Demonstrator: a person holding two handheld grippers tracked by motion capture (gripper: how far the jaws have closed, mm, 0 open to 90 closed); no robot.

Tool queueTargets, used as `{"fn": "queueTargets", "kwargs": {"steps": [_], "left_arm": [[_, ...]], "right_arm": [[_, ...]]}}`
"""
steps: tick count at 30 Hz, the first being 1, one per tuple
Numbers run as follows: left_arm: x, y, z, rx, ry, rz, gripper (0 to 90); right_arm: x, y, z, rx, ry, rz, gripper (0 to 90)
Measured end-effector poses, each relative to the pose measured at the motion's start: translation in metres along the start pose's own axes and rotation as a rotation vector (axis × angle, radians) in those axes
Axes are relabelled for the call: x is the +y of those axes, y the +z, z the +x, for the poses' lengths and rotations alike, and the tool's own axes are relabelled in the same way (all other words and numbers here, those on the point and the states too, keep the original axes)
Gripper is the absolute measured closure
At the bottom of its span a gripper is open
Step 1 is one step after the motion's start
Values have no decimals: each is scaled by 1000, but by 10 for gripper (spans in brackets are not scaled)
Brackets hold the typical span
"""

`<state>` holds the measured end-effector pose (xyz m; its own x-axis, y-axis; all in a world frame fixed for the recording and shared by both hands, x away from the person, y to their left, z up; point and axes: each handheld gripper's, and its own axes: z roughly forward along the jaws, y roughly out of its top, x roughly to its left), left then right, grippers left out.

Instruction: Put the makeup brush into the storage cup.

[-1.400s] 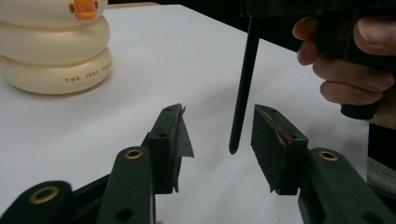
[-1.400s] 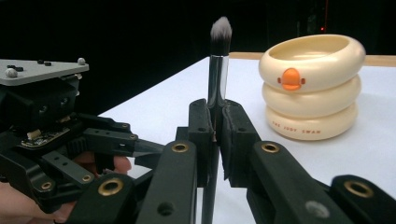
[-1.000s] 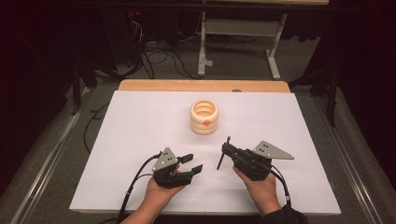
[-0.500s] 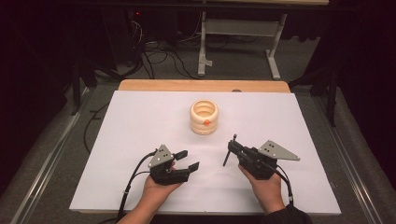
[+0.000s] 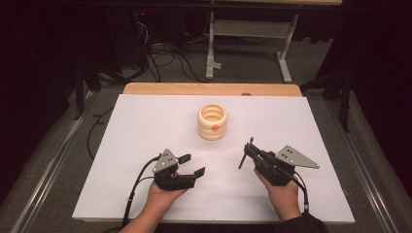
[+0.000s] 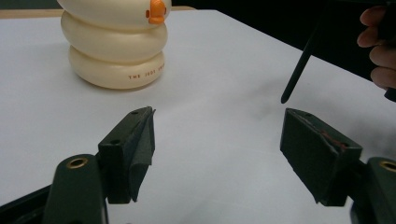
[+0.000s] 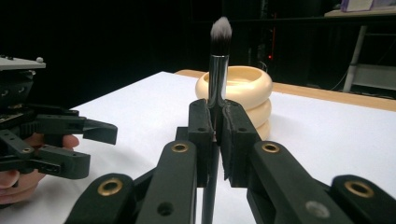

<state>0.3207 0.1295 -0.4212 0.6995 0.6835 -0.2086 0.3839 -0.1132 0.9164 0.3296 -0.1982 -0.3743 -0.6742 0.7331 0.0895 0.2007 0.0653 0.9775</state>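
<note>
Right claw: the right claw (image 5: 248,148) is pressed together on a brush (image 7: 218,70), pinched at the lower part of its metal ferrule and upper handle, as seen in the right claw view.
Brush axis: the brush is held near upright with a slight tilt, bristles at the top and the thin dark handle pointing down toward the desk (image 5: 145,126); in the high view it shows as a dark stick (image 5: 246,153) at the claw tip.
Left claw: the left claw (image 5: 191,165) is spread, with nothing between its pads; its jaws have just been opening.
Cup: a cream ringed cup (image 5: 212,122) with a small orange mark is stood upright near the middle of the desk, beyond both claws.
Direction: from the right claw the cup is found forward and to the left; from the left claw it is found forward and slightly right.
Nearer hand: the two are placed at about the same remove, but the brush is carried by the right one.
Gap: brush and cup are kept apart, no contact.
Judgement: the brush is probably meant for the cup's open mouth, so it would have to be lifted above the rim and kept upright before being lowered in.
</note>
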Motion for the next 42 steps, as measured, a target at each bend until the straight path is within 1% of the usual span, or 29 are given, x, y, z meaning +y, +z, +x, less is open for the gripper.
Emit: {"fn": "queueTargets", "kwargs": {"steps": [5, 10, 11, 12, 13, 14, 16, 18, 20, 22, 23, 25, 27, 29, 32, 35, 37, 38, 42], "left_arm": [[1, -1, 1, 2, -3, -4, 243], [2, -5, 3, 7, -7, -1, 206], [2, -6, 4, 11, -6, 3, 206], [3, -7, 5, 8, -9, 10, 174], [3, -8, 6, 8, -14, 21, 162], [4, -12, 7, 24, -5, 31, 160], [4, -14, 8, 26, -8, 30, 158], [6, -17, 10, 33, -13, 31, 147], [9, -21, 10, 45, -7, 51, 112], [10, -26, 11, 53, 4, 56, 90], [11, -30, 12, 61, 11, 53, 88], [13, -37, 15, 73, 8, 43, 79], [13, -41, 19, 85, 6, 44, 68], [11, -45, 22, 99, 10, 35, 55], [6, -47, 27, 106, 3, 18, 46], [2, -47, 30, 108, -3, 16, 29], [1, -47, 31, 114, 1, 18, 14], [1, -47, 31, 116, 1, 10, 11], [1, -48, 31, 108, 6, 3, 3]], "right_arm": [[1, -3, -4, -19, 10, -10, 858], [3, -7, -6, -31, 8, -19, 858], [3, -7, -6, -31, 8, -19, 858], [3, -7, -6, -32, 9, -24, 858], [4, -8, -7, -35, 5, -27, 858], [4, -8, -6, -37, 8, -26, 858], [4, -9, -6, -35, 2, -30, 858], [5, -9, -6, -39, 7, -33, 858], [6, -10, -6, -39, 5, -34, 858], [6, -10, -5, -48, 5, -38, 858], [6, -10, -6, -48, 3, -40, 858], [7, -10, -5, -48, 0, -45, 858], [8, -10, -4, -49, 1, -47, 858], [9, -10, -3, -47, -7, -48, 858], [10, -10, -1, -47, -15, -53, 858], [12, -10, 0, -48, -17, -62, 858], [14, -10, 0, -52, -20, -72, 857], [14, -10, 1, -54, -13, -74, 857], [16, -8, 2, -56, -22, -85, 858]]}}
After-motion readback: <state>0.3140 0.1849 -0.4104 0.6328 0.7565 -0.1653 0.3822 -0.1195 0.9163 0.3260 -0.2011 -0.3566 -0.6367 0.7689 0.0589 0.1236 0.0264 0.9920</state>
